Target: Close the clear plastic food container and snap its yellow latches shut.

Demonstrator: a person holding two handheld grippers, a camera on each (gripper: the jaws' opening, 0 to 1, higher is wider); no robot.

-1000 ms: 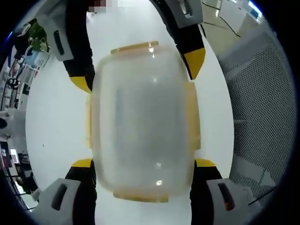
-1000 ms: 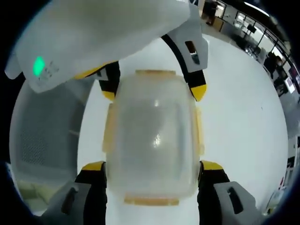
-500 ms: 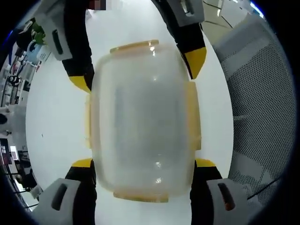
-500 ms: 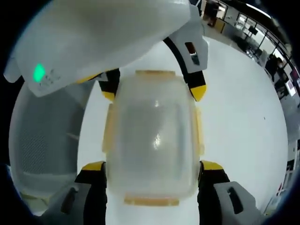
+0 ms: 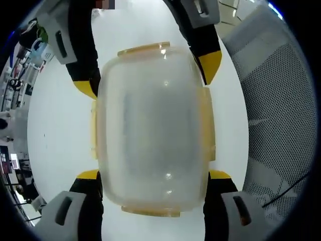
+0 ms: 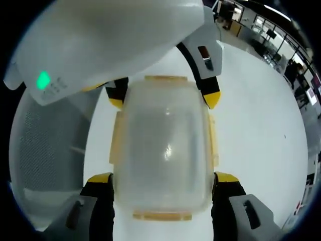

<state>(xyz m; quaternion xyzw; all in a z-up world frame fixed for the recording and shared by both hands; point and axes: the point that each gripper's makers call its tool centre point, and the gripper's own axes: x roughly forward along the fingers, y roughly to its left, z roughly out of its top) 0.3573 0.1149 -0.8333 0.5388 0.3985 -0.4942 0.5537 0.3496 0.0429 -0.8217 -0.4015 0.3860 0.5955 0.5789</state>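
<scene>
Left tool (image 5: 153,175): nearest in the left gripper view; black jaws with yellow tips spread wide, one on each long side of the container's near end, tips at or against its walls. Probably set this way to brace the box while the latches are worked; whether it squeezes or merely flanks cannot be told.

Right tool (image 6: 163,178): nearest in the right gripper view; jaws likewise spread wide astride the opposite end of the container, tips at the side walls. The two tools face each other, each coming in over one short end.

Clear rounded-rectangular plastic food container (image 5: 150,125): lies between both pairs of jaws, seen from above, its frosted lid seated on the body. Judged closed.

Pale yellow latches (image 5: 208,123): one on each of the four sides. All appear folded flat against the rim, so they may already be snapped; the views cannot confirm engagement.

White round tabletop (image 5: 60,125): behind the container; whether the container rests on it or is held above it cannot be told.

Grey perforated mesh panel (image 5: 278,115): beyond the tabletop edge, apparently a chair back.

Office background (image 6: 271,35): far off, desks and screens, too small to detail.
</scene>
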